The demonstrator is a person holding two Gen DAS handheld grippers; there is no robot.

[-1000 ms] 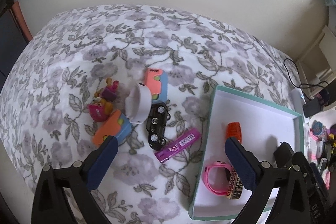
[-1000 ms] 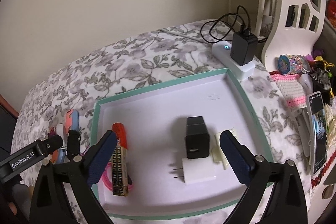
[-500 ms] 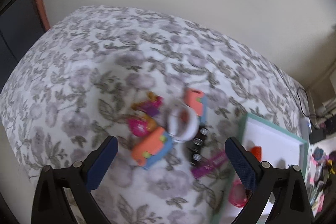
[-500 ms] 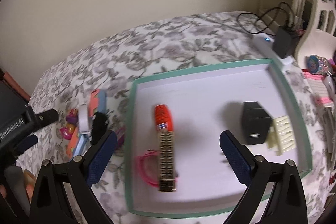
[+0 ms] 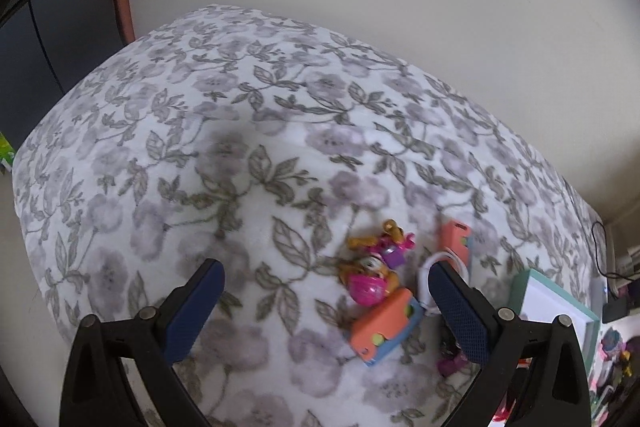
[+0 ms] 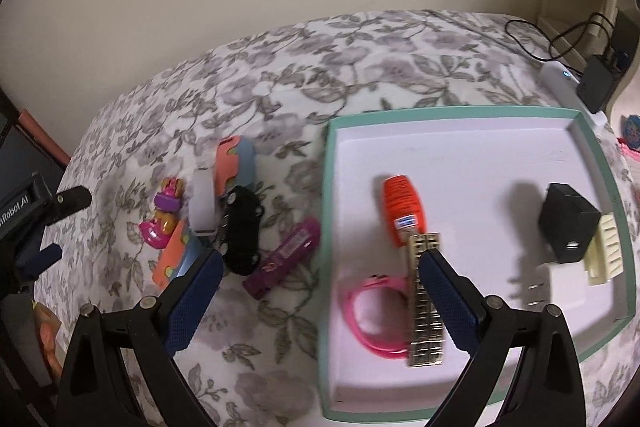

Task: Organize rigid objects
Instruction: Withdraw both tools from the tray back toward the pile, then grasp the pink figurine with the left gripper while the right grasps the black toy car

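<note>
A teal-rimmed white tray [image 6: 327,187] lies on the flowered bedspread. It holds an orange bottle [image 6: 402,207], a gold strip [image 6: 424,303], a pink watch [image 6: 366,323], a black charger [image 6: 568,223], a white plug [image 6: 564,289] and a cream comb [image 6: 606,251]. Left of the tray lie a purple tube [image 6: 284,259], a black toy car [image 6: 240,223], a white band [image 6: 202,203], two orange-and-blue cases [image 6: 234,163] [image 5: 386,331] and a pink toy figure [image 5: 372,277]. My right gripper [image 6: 320,275] hangs open over the tray's left rim. My left gripper [image 5: 324,287] is open above the bedspread, left of the toys.
A white power strip with a black adapter [image 6: 596,87] and cable sits beyond the tray's far right corner. A pale wall runs behind the bed. Dark furniture [image 5: 48,27] stands past the bed's left edge. Small trinkets crowd the right edge.
My left gripper has swung left, away from the tray, so the toy cluster now sits at its right finger. My right gripper has shifted left, from over the chargers to the tray's left rim.
</note>
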